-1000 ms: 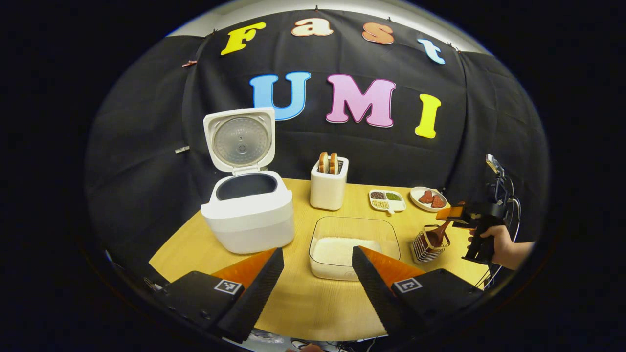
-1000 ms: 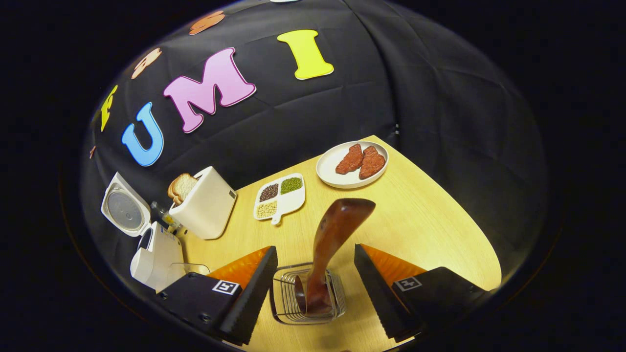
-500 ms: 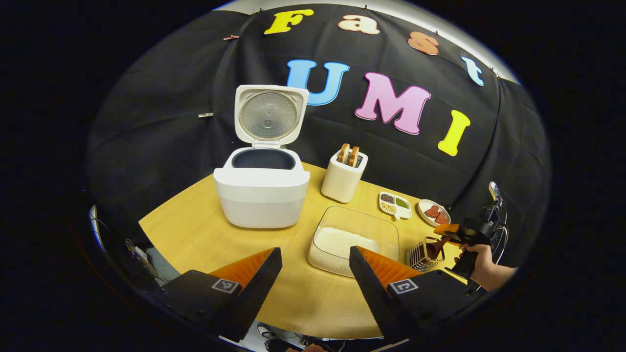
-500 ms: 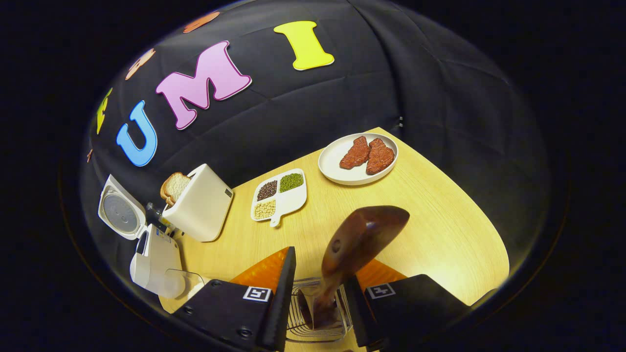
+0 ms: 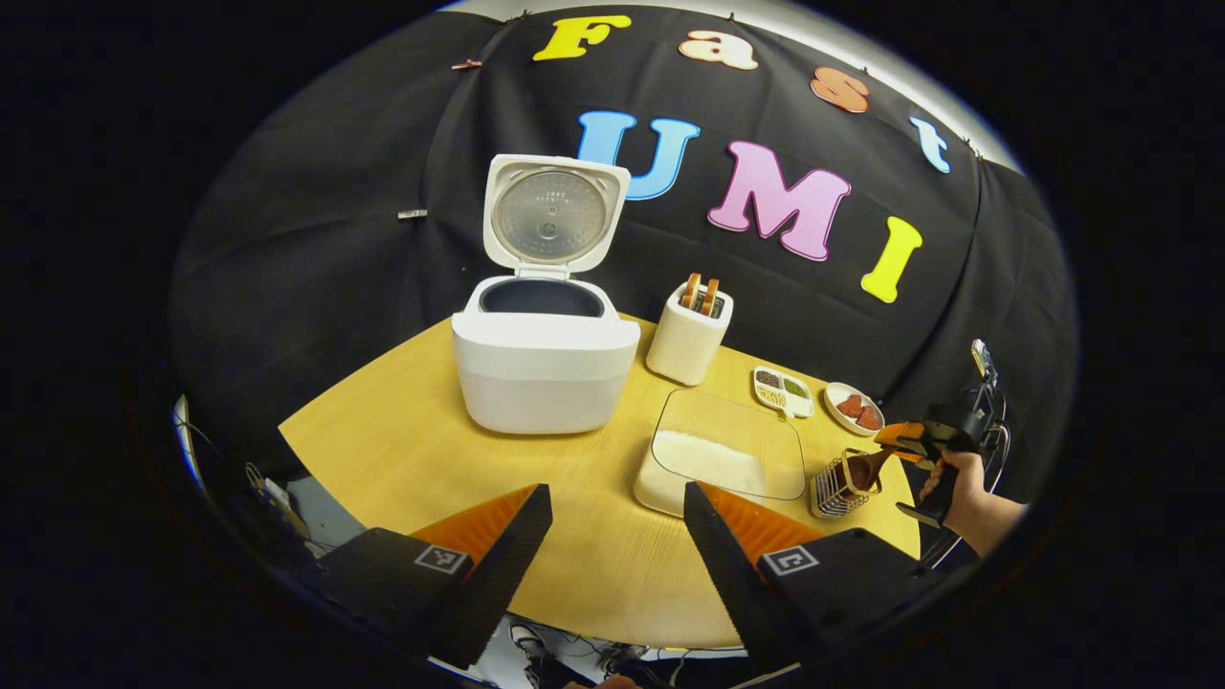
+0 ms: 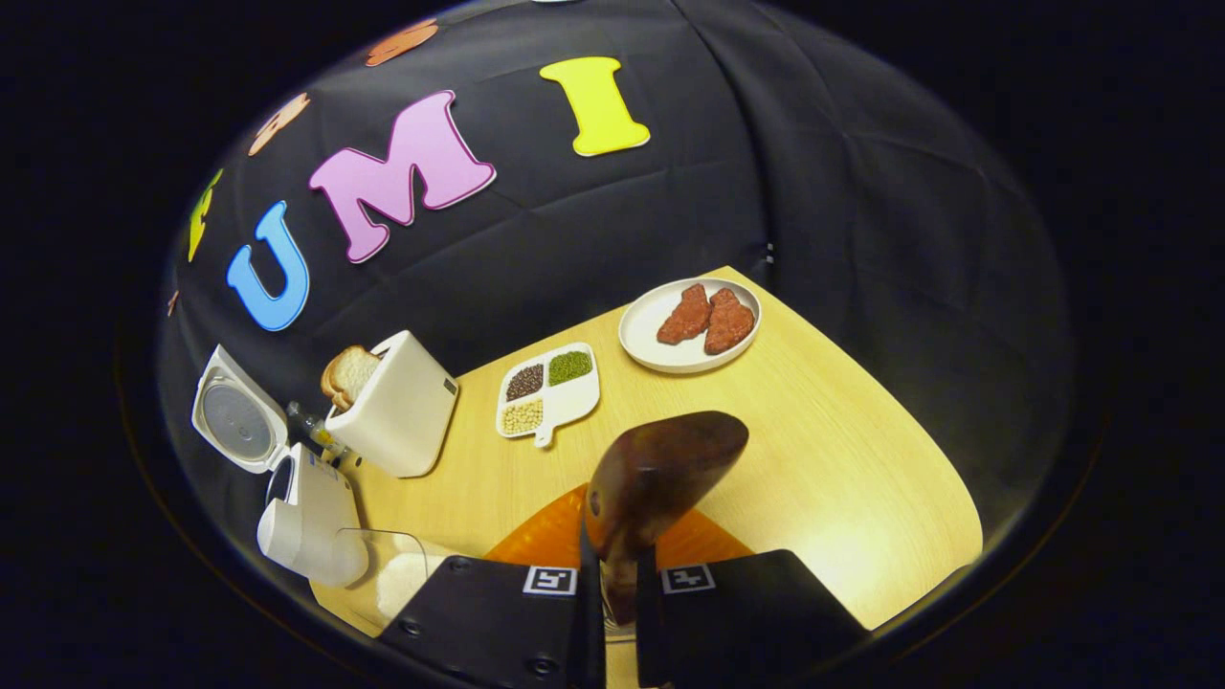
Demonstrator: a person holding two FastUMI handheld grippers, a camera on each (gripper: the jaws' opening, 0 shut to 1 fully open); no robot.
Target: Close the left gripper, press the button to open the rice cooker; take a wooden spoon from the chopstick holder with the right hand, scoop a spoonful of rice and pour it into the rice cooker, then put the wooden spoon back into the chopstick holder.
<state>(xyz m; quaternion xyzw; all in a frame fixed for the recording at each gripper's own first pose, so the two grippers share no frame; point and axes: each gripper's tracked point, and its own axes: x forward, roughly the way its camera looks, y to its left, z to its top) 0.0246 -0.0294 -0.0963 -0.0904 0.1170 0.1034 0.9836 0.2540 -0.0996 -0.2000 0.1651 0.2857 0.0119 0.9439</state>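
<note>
Right gripper [image 6: 617, 574] is pinched tight on the handle of the dark brown wooden spoon [image 6: 660, 469], bowl end down in the wire chopstick holder [image 5: 840, 483] near the table's right edge, ready to lift out. Left gripper [image 5: 612, 536] hangs spread wide, since the white rice cooker [image 5: 545, 368] already stands open.

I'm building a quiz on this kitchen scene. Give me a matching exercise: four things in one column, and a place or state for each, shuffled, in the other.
Things:
1. rice cooker
2. wooden spoon
3. toaster
4. plate

States:
A. holds bread slices
B. lid up
C. carries two red pieces
D. clamped in the right hand-held gripper

Pairs: 1-B, 2-D, 3-A, 4-C
</note>
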